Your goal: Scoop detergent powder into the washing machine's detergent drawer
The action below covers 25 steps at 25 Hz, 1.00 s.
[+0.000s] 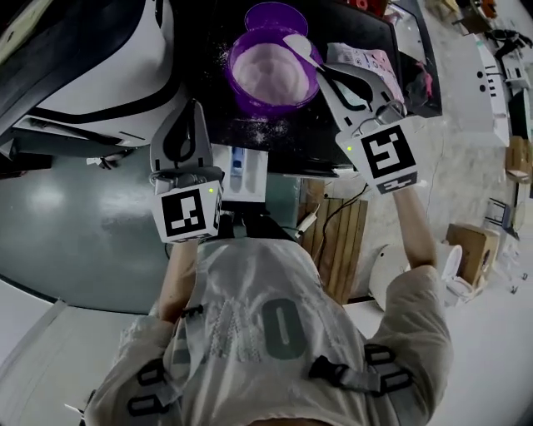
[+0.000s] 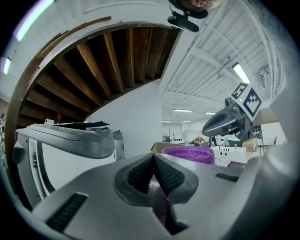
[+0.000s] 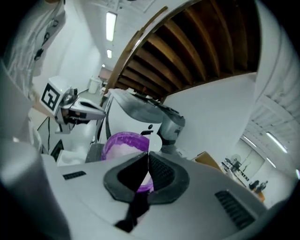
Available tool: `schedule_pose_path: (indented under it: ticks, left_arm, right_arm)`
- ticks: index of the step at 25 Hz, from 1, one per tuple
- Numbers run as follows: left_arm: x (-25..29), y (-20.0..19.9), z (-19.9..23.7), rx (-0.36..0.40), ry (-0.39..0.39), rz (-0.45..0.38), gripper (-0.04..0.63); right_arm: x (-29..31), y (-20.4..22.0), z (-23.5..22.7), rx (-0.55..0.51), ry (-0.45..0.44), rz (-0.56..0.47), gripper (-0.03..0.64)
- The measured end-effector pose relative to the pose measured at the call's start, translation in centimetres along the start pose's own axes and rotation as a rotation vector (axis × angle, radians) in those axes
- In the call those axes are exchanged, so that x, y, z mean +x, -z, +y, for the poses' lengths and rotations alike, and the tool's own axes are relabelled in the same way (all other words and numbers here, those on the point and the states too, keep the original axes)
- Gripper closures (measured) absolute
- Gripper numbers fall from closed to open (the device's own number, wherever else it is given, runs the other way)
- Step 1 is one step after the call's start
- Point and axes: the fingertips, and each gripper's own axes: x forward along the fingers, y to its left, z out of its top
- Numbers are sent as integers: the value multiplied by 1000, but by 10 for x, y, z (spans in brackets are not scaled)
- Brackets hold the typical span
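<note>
A purple tub (image 1: 271, 73) of white detergent powder stands on the dark top of the machine, its lid (image 1: 275, 15) lying behind it. My right gripper (image 1: 323, 68) is shut on the handle of a white spoon (image 1: 298, 46), whose bowl hovers over the tub's right rim. In the right gripper view the spoon (image 3: 153, 143) shows edge-on between the jaws, above the tub (image 3: 123, 139). My left gripper (image 1: 196, 108) is shut and holds nothing, to the left of the tub (image 2: 187, 153). The detergent drawer (image 1: 241, 170) stands pulled out below it, with a blue insert.
Spilled powder (image 1: 265, 129) dusts the dark top in front of the tub. A pink packet (image 1: 362, 60) lies right of the tub. The white machine body (image 1: 100, 75) curves at the left. A wooden pallet (image 1: 341, 241) and a cardboard box (image 1: 470, 250) sit on the floor.
</note>
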Motion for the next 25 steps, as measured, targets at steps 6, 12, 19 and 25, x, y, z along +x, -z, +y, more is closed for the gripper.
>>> schedule_pose_path:
  ticks: [6,12,19,25]
  left_arm:
    - [5,15,-1,15,-20,41,575]
    - [8,31,-1,13,-46,90,575]
    - [6,55,9,-54,-86,134,575]
    - [6,61,16,-69,-117,134,575]
  right_arm:
    - [42,26,7,-231,-194,199,607]
    - [69,45,7,-314,-301,336,607]
    - [82,57,14,-334,-371,429,607]
    - [75,63,27,-269,-482,479,607]
